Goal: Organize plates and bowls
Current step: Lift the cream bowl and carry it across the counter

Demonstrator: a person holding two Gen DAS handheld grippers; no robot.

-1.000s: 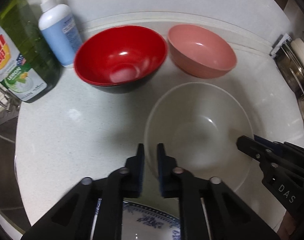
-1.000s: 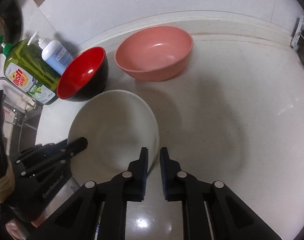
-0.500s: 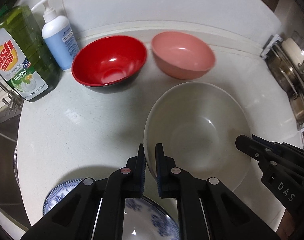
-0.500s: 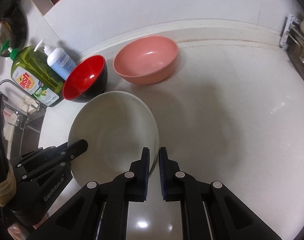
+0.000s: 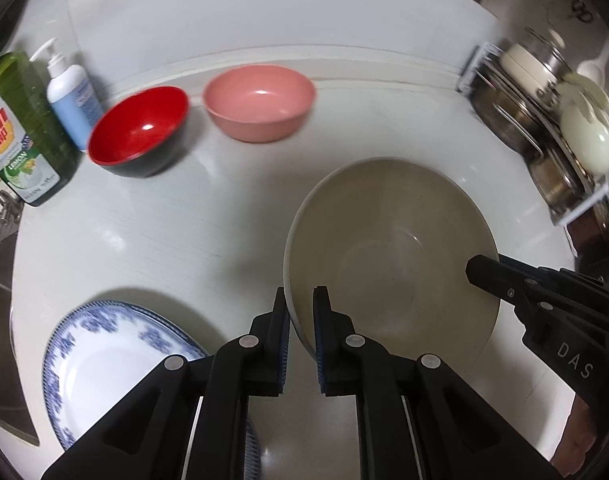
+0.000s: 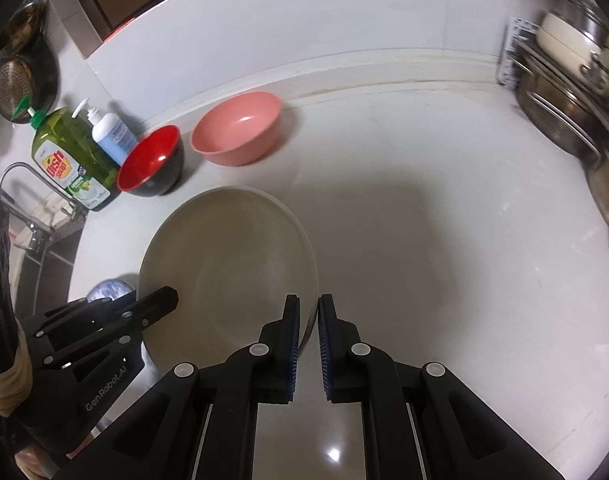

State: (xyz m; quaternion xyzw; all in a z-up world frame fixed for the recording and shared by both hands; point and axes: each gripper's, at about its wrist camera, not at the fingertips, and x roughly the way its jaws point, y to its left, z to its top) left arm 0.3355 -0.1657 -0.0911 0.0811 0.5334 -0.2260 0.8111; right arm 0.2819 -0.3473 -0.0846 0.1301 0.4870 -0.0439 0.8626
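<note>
Beige bowl [image 5: 392, 256] hangs above the table [image 5: 144, 232], its rim pinched by left tongs [image 5: 301, 308] and right tongs [image 6: 308, 312]. Left tongs partly hide the blue-patterned plate [image 5: 104, 356]. Behind: red bowl [image 5: 138, 130], pink bowl [image 5: 260, 100].

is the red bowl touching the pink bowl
Apart. The left wrist view shows bare counter between the red bowl and pink bowl.

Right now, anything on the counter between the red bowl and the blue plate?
Nothing. In the left wrist view, the stretch between the red bowl and the blue plate is bare white counter, crossed only by shadow.
</note>
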